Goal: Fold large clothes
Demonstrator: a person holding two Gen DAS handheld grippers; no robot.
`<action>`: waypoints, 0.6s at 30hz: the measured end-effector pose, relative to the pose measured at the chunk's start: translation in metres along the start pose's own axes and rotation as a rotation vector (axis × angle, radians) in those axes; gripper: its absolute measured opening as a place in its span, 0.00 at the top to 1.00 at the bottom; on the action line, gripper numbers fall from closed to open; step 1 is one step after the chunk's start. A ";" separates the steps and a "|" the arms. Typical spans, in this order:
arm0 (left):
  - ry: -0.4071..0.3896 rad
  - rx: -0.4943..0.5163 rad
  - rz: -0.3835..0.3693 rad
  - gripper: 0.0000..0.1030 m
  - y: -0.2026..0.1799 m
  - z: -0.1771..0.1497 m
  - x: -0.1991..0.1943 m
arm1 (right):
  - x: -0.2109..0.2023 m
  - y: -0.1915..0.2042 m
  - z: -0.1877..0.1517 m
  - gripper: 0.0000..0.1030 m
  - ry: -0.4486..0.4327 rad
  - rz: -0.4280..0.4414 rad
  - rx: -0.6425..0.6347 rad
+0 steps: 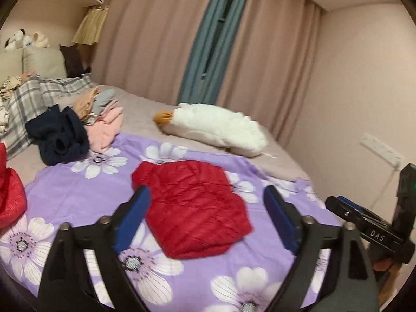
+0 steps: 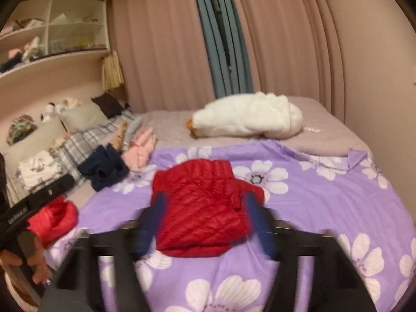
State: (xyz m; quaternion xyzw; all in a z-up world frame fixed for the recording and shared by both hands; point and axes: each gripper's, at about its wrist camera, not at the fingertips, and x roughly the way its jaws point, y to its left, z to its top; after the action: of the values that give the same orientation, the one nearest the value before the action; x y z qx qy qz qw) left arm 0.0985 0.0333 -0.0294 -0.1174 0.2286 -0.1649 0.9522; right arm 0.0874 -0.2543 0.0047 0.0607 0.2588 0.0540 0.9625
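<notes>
A folded red quilted jacket (image 1: 192,208) (image 2: 205,208) lies flat on the purple flowered sheet (image 1: 85,192) (image 2: 325,208) spread over the bed. My left gripper (image 1: 205,192) hovers above the jacket with its blue-padded jaws wide apart and nothing between them. My right gripper (image 2: 205,197) also hangs over the jacket, open and empty, and is blurred. Each view shows the other gripper at its edge, held in a hand. A second red garment (image 1: 7,195) (image 2: 52,218) lies bunched at the sheet's left edge.
A navy garment (image 1: 62,137), pink clothes (image 1: 109,127) and plaid bedding (image 1: 28,98) are heaped at the left of the bed. A white plush goose (image 1: 215,130) (image 2: 247,119) lies at the far side. Curtains and a wall with a power strip (image 1: 382,148) close the room.
</notes>
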 end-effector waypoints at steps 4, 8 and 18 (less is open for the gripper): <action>-0.045 0.040 -0.026 0.00 -0.014 0.000 -0.032 | -0.026 0.008 -0.003 0.08 -0.032 -0.029 -0.024; -0.065 0.153 0.011 0.00 -0.035 -0.002 -0.049 | -0.044 0.014 -0.006 0.01 -0.044 -0.087 -0.044; -0.076 0.151 -0.027 0.00 -0.048 -0.003 -0.052 | -0.069 0.041 -0.012 0.01 -0.114 -0.105 -0.178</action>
State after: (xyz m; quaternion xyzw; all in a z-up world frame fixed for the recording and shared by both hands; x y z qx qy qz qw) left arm 0.0412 0.0077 0.0029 -0.0545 0.1775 -0.1901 0.9641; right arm 0.0192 -0.2222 0.0343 -0.0355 0.2009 0.0225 0.9787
